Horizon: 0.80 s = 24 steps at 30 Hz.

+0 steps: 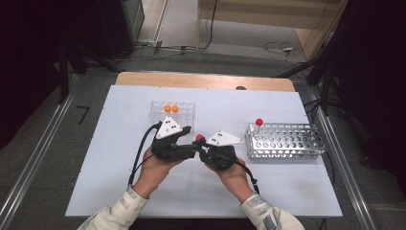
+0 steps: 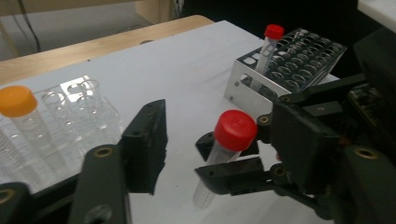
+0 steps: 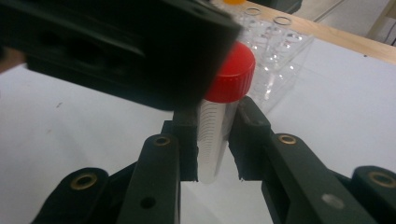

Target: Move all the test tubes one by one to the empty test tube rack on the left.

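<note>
A clear tube with a red cap stands upright between the jaws of my right gripper, which is shut on its body just below the cap. In the high view the right gripper and left gripper meet tip to tip at the table's middle, with the red cap between them. In the left gripper view the left gripper is open around the red cap. A gap shows on the cap's left side, and the right jaw stands close beside it.
A clear plastic rack with two orange-capped tubes stands behind the left hand. A metal rack with many holes sits at the right and holds one red-capped tube at its near-left corner. The white table ends just ahead.
</note>
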Available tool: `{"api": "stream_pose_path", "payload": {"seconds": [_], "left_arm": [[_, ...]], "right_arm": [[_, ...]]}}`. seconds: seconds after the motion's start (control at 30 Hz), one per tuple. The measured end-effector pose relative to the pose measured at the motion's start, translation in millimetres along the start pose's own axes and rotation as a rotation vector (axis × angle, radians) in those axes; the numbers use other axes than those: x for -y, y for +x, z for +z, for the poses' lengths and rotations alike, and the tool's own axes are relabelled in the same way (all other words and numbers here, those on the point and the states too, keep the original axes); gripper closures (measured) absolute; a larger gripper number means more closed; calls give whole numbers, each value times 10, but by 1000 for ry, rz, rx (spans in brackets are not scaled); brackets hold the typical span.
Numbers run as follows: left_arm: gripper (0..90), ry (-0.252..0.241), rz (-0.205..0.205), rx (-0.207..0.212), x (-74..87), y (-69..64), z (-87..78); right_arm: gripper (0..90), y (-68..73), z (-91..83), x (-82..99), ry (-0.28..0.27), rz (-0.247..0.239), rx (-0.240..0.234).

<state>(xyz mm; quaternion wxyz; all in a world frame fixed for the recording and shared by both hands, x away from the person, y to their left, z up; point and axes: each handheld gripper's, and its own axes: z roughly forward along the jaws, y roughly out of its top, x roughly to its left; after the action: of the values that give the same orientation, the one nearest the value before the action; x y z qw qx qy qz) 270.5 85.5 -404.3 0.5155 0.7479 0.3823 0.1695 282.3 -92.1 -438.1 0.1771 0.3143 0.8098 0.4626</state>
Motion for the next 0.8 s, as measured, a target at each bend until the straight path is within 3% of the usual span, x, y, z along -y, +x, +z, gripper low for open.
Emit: {"api": "stream_pose_path", "payload": {"seconds": [0.23,0.7,0.8], "left_arm": [[583,8,-2,27,17,30,3],[690,28,21,35,47,19,46],[690,24,21,30,45,26,39]], "right_arm": [[710,35,15,-11,-4,-13,-2],[710,41,4,-14,-6,-16,-5],[602,37,-2,-16,-8,-17,-17]]}}
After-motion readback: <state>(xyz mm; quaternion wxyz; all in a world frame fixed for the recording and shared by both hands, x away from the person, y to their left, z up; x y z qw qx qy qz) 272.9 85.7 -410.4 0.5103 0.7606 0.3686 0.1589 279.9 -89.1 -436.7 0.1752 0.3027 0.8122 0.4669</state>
